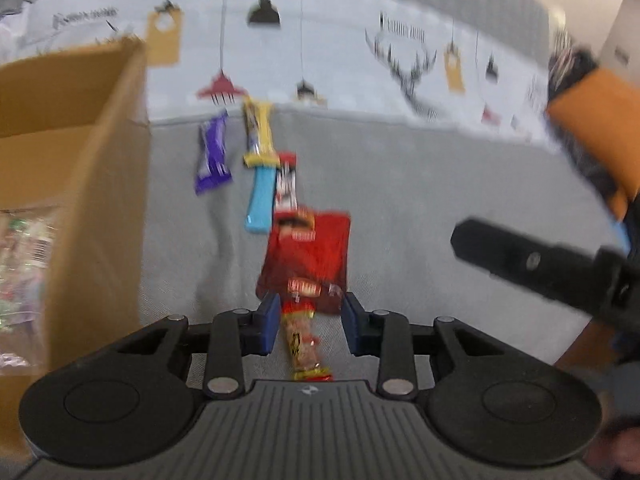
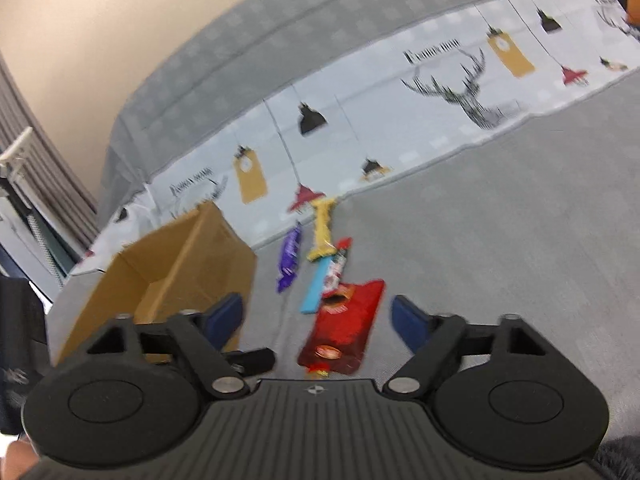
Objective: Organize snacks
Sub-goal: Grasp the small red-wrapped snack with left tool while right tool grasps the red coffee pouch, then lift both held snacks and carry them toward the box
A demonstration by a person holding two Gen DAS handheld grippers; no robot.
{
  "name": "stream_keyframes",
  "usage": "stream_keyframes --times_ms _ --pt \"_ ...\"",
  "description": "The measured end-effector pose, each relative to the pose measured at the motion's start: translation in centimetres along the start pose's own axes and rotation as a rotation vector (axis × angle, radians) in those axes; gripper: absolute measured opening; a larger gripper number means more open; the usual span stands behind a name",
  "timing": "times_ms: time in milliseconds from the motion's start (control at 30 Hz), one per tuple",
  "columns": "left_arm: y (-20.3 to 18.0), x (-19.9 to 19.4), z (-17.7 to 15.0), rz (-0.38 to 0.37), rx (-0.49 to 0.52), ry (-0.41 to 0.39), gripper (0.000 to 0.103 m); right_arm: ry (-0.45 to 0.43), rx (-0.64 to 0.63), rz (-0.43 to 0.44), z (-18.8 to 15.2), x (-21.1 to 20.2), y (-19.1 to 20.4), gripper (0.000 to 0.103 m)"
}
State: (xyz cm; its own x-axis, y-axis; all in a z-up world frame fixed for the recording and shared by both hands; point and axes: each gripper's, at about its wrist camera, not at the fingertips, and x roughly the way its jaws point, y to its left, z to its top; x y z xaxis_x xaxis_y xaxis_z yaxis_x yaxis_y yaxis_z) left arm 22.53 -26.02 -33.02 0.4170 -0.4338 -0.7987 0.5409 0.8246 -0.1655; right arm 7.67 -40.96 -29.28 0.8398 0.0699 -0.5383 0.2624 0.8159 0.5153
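From the left wrist, the left tool [image 1: 308,322] sits low over the grey bed cover [image 1: 440,208] with its blue pads partly drawn in, straddling a slim snack stick [image 1: 304,340] that lies lengthwise between them; a gap shows on both sides, so nothing is pinched yet. Just beyond it lies the red snack pouch [image 1: 308,252], its near edge overlapping the stick, then a blue bar [image 1: 262,196], a yellow bar [image 1: 259,132], a red-and-white bar [image 1: 286,184] and a purple bar [image 1: 214,156] in a loose line. The cardboard box [image 1: 80,168] stands at the left, already holding some wrapped items. To do this grasp well, I judge the pads should settle onto the stick alone, clear of the pouch's edge, or the two may lift together. From the right wrist, the right tool [image 2: 316,316] is spread wide and empty, hovering above the red snack pouch [image 2: 344,328], with the cardboard box [image 2: 172,276] to its left and the bars beyond. It likely should hold off or take the pouch squarely across its width, keeping clear of the other tool, whose tip shows close by. Both views are blurred, so fine contact is hard to tell.
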Motion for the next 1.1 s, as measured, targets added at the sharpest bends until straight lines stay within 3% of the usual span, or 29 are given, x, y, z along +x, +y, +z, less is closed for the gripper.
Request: stream_keyframes --times_ms 133,167,200,267,367,433,533,633,767,800,833,867,967,1100 --pt "0.4 3.3 -0.7 0.013 -0.008 0.081 0.037 0.075 -0.009 -0.013 0.6 2.3 -0.3 0.062" --pt "0.5 4.0 -0.9 0.013 -0.006 0.099 0.025 0.096 -0.019 -0.012 0.7 3.1 -0.4 0.058" --pt "0.6 4.6 -1.2 0.014 -0.002 0.116 0.020 0.119 -0.036 -0.010 0.9 4.2 -0.4 0.055" --pt "1.1 4.9 -1.4 0.003 -0.019 0.102 0.020 0.162 -0.070 -0.017 0.8 6.2 -0.6 0.026" --pt "1.6 5.0 -0.8 0.014 -0.031 0.098 0.019 0.234 -0.087 -0.049 0.2 9.3 -1.2 0.024" --pt "2.6 5.0 -0.3 0.053 -0.059 0.087 0.019 0.278 -0.030 -0.041 -0.3 10.8 -2.1 0.024" --pt "4.1 5.2 0.3 0.037 -0.123 0.092 0.019 0.297 0.005 -0.041 -0.4 12.1 -2.5 0.028" --pt "3.8 5.0 0.3 0.045 -0.101 0.084 0.019 0.318 0.065 -0.010 -0.5 13.6 -3.2 0.029" --pt "3.5 5.0 0.2 0.052 -0.075 0.073 0.019 0.300 0.041 0.023 -0.2 15.1 -3.0 0.028" --pt "3.6 5.0 0.2 0.052 -0.076 0.074 0.019 0.296 0.056 0.034 -0.1 15.4 -3.3 0.026" --pt "3.6 5.0 0.1 0.052 -0.076 0.075 0.019 0.295 0.062 0.032 0.0 15.6 -3.4 0.012" --pt "3.5 5.0 0.1 0.053 -0.076 0.074 0.019 0.295 0.068 0.023 0.1 15.8 -3.7 0.008" --pt "3.4 5.1 0.1 0.053 -0.073 0.073 0.019 0.293 0.061 0.028 0.4 15.9 -3.6 0.000" --pt "3.5 5.0 0.0 0.053 -0.075 0.072 0.019 0.295 0.039 0.016 0.3 15.4 -3.1 0.000"
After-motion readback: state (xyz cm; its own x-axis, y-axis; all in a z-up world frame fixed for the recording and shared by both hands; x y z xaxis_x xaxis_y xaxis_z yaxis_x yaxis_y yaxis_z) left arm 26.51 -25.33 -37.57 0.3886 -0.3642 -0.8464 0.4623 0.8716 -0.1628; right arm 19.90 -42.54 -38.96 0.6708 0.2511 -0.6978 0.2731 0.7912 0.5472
